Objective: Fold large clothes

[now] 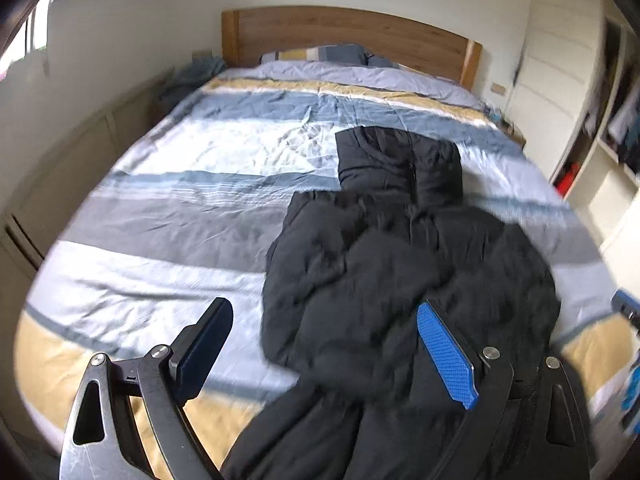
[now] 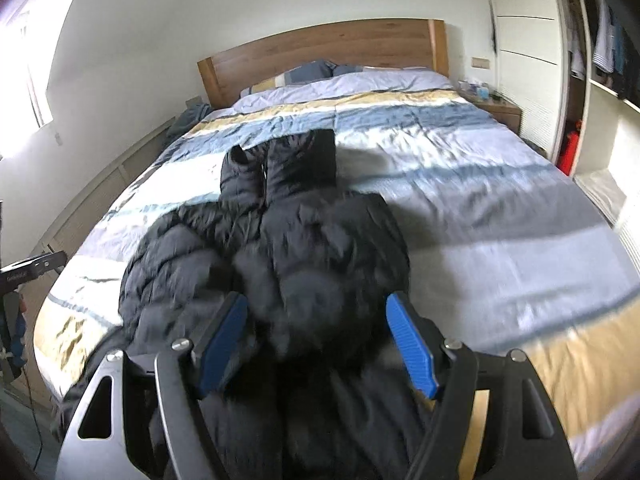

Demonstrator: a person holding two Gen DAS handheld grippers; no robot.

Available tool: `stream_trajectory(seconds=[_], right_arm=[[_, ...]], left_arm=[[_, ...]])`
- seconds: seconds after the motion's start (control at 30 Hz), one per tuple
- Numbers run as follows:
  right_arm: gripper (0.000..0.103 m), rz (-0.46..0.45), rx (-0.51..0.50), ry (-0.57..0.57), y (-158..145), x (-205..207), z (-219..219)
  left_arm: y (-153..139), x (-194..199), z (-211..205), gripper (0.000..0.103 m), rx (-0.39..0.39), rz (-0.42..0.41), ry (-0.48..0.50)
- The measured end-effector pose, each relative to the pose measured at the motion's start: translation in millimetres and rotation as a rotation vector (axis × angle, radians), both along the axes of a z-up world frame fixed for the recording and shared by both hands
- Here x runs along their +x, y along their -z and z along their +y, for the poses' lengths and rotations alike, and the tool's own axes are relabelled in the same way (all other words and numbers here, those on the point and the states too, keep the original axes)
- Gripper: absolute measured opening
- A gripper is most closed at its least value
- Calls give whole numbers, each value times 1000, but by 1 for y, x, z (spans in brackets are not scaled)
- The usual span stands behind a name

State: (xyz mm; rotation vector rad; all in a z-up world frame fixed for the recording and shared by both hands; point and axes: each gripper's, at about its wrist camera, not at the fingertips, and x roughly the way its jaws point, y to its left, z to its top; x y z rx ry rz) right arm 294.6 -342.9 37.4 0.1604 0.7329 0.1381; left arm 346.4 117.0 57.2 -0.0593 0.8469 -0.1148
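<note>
One black puffy coat [image 1: 404, 264] lies bunched on the striped blue, white and yellow bed cover [image 1: 168, 208], its bottom part hanging off the near edge. My left claw [image 1: 324, 356] is wide and holds nothing. My right claw [image 2: 320, 348] is partly open above the coat, not squeezing it. Two pillows [image 2: 312, 72] sit by the wooden headboard [image 2: 320, 44].

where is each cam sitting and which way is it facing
Left wrist: on the left hand-held gripper, looking down the bed toward the headboard; its two fingers show, spread.
Right wrist: on the right hand-held gripper, facing the same way; its fingers straddle the black puffer jacket.
Shared: jacket, striped duvet, headboard.
</note>
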Motion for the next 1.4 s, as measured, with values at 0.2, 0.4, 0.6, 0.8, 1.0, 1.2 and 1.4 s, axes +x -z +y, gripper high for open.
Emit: stream_trajectory(seconds=[0.2, 0.4, 0.6, 0.8, 1.0, 1.2, 1.4], right_arm=[[72, 48, 55, -17, 12, 132, -7], [72, 86, 125, -31, 39, 271, -7], [72, 102, 209, -50, 68, 378, -1], [72, 117, 205, -56, 102, 445, 17], [72, 153, 212, -43, 139, 481, 31], [31, 177, 264, -40, 152, 490, 29], [14, 155, 256, -94, 114, 465, 36]], left_arm=[[21, 124, 4, 92, -92, 56, -43], [50, 243, -1, 93, -195, 115, -95], [85, 334, -24, 94, -250, 137, -104], [115, 394, -49, 94, -250, 124, -115], [153, 427, -63, 93, -242, 158, -123], [175, 431, -83, 14, -227, 232, -62], [138, 400, -93, 8, -187, 167, -5]])
